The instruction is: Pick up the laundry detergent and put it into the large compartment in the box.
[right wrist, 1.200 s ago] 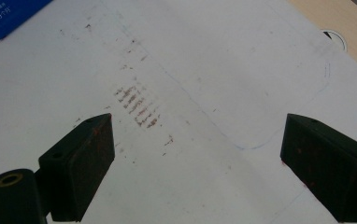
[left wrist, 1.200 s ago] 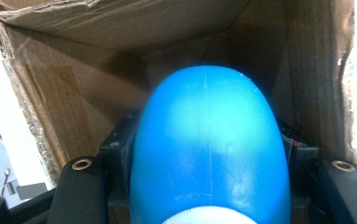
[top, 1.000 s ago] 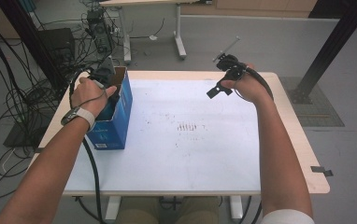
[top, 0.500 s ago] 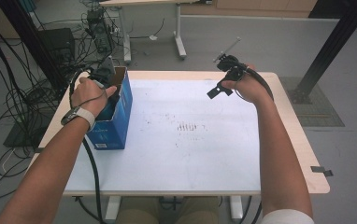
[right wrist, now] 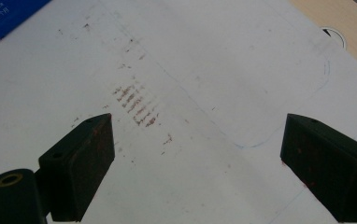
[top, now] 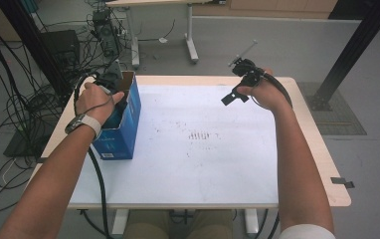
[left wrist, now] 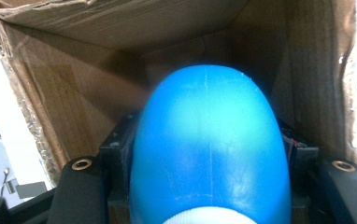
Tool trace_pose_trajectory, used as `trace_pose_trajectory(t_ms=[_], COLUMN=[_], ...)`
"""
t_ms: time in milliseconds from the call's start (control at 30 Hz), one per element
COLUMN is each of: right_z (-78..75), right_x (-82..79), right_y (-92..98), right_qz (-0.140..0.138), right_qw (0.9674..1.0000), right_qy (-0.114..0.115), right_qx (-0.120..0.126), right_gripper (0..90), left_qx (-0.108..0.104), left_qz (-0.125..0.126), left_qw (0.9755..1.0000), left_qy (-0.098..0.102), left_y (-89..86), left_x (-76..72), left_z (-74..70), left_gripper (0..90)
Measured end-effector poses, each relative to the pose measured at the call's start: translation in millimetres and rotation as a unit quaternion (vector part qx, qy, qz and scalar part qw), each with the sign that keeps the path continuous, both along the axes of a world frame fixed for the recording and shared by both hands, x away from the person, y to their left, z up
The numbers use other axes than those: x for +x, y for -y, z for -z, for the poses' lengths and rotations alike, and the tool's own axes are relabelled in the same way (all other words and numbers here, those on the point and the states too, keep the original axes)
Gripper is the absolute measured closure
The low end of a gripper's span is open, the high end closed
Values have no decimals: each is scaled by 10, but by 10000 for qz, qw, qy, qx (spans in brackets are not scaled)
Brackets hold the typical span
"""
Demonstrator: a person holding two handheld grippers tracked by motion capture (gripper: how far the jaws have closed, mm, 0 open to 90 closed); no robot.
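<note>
On the table (top: pixel 188 189) stands one blue cardboard box (top: pixel 123 134), at about nine o'clock. Inside it there is one blue rounded object (left wrist: pixel 209 154), seen in the left gripper view. There are two grippers: the left gripper (top: pixel 112 79) at ten o'clock and the right gripper (top: pixel 230 97) at one o'clock. Each is carried by one hand, so two hands, and one wrist, the left one, has one watch (top: pixel 81 122). One white sheet (top: pixel 203 169) covers the table, with one patch of reddish marks (top: pixel 203 135) near its centre.
</note>
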State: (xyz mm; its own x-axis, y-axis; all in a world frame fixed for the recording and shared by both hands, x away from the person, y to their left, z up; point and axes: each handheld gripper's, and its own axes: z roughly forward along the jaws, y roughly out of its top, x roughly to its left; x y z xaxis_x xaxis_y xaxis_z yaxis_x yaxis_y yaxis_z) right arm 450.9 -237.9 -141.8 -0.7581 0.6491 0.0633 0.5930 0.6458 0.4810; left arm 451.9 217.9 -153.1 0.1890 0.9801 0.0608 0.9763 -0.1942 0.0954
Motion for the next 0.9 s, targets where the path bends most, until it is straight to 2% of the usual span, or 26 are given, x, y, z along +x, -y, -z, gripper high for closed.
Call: trace_pose_trajectory(t_ms=[900], right_z=[12], right_x=[7], right_y=[-5], right_qz=[-5], right_qw=[10000], right_qy=[-21], right_qx=[-19], right_gripper=[99], left_qx=[-32], left_qz=[2], left_qw=[10000], left_qy=[4], left_y=[-25], left_x=[4], left_z=[3], left_gripper=[376])
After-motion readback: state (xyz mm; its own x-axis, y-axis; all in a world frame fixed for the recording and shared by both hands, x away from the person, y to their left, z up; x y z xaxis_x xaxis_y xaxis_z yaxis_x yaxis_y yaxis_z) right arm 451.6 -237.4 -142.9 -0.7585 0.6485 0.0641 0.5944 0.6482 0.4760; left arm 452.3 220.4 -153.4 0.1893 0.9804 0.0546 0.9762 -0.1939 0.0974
